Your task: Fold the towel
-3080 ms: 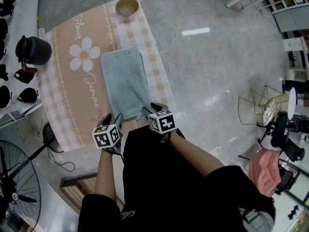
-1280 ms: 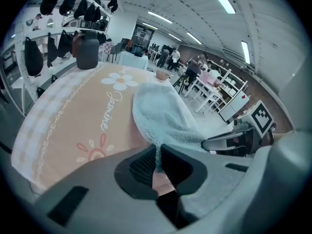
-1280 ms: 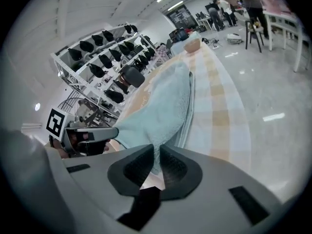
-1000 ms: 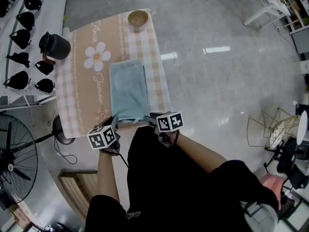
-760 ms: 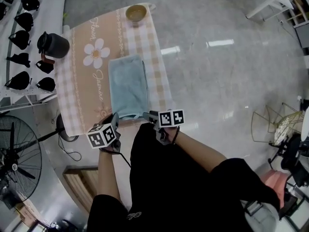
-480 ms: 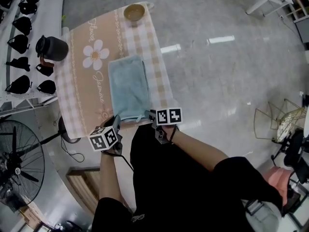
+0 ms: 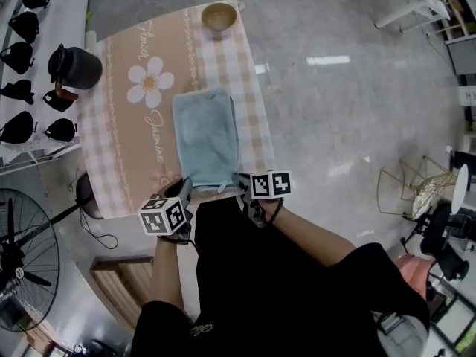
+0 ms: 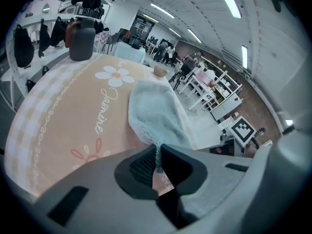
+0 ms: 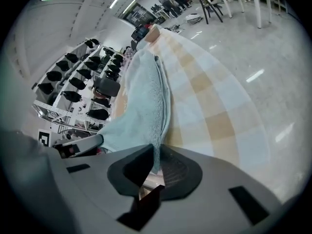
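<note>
Grippers, two, grey, hand-held, each bearing a marker cube, at the table's near edge. Left gripper (image 8: 157, 161): jaws almost together, pinching the near left corner of a light-blue terry towel (image 7: 206, 136), with a thin strip of cloth standing between the ribbed pads. Right gripper (image 9: 156, 164): jaws have just been closing and are now narrow, clamped on the towel's near right corner. Fan, black, wire-guarded (image 7: 18, 274), stands on the floor to the person's left. Towel: long rectangle lying on the right half of the table, its length running away from the person, a layered edge showing along its right side, the near end drawn up at both held corners. Tablecloth, peach centre with cream-and-tan checked borders, white daisy and white script lettering (image 7: 134, 132), lies beneath the towel. Jug, black, rounded, lidded (image 7: 74, 65), stands at the cloth's left edge, well apart from the towel. Rack, white, hung with black items (image 7: 22, 80), stands just left of the table. Bowl, small, round, tan (image 7: 219, 17), sits at the cloth's far right corner, beyond the towel.
</note>
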